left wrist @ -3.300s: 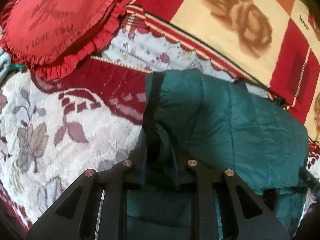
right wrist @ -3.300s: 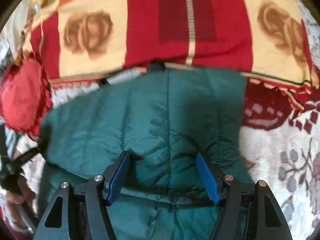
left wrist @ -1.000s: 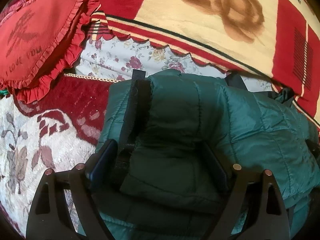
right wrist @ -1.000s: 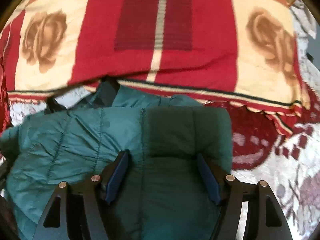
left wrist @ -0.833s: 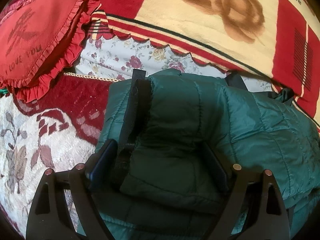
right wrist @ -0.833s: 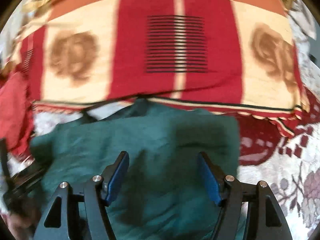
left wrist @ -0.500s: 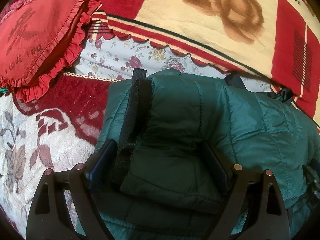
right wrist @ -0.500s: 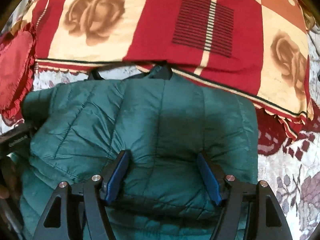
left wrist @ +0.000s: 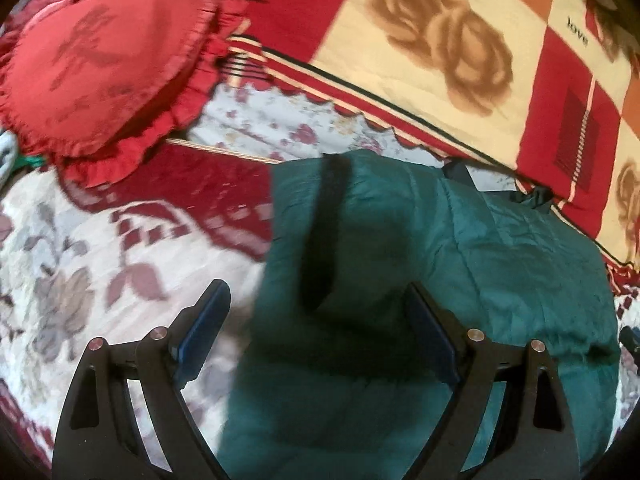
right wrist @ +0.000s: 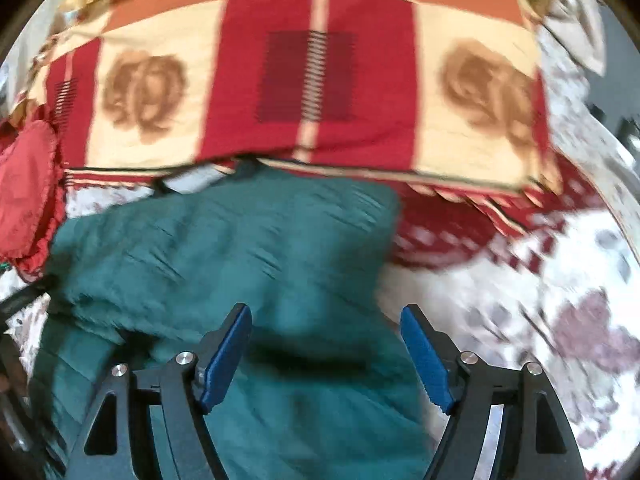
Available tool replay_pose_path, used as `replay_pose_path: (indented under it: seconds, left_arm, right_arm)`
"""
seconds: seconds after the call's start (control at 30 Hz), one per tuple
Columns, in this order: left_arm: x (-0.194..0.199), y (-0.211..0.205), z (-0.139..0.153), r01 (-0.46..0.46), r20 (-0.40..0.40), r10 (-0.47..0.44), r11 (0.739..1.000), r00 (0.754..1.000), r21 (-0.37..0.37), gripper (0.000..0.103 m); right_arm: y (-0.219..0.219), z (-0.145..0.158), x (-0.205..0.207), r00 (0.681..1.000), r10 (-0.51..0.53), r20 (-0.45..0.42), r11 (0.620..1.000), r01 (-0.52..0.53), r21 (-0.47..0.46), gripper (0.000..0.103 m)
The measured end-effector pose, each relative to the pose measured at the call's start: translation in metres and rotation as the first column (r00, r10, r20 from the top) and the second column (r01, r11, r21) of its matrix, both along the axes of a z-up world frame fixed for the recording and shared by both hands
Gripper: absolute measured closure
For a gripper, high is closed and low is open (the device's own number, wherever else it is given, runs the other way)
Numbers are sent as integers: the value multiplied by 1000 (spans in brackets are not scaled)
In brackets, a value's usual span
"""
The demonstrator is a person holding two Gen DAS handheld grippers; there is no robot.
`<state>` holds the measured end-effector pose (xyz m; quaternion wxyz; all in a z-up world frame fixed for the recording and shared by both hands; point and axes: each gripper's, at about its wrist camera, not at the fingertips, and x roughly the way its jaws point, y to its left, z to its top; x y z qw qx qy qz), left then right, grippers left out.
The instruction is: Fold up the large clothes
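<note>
Your left wrist camera looks steeply down and forward along its fingers from close above the green jacket's (left wrist: 500, 264) left edge, with the heart cushion (left wrist: 100, 60) upper left. Your right wrist camera faces likewise over the jacket's right edge. Both views share the jacket, the cushion and the rose blanket (right wrist: 320, 80) beyond

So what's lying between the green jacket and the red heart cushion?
In the left wrist view, only bedding: the dark red patterned bedspread and a strip of floral sheet separate the green jacket from the heart cushion.
</note>
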<state>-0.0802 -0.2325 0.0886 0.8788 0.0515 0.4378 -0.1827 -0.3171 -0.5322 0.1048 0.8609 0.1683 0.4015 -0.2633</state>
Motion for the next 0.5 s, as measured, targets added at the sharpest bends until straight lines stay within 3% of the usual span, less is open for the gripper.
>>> replay_pose_path:
  seconds: [0.23, 0.5]
  left_arm:
    - [-41, 56, 7, -13, -3, 13, 1000, 1000, 20, 14]
    - [-88, 103, 2, -27, -26, 27, 999, 999, 19, 14]
  right_arm:
    - [-6, -9, -62, 998, -52, -26, 998, 53, 33, 29]
    - [23, -13, -91, 998, -16, -57, 999, 18, 38, 29]
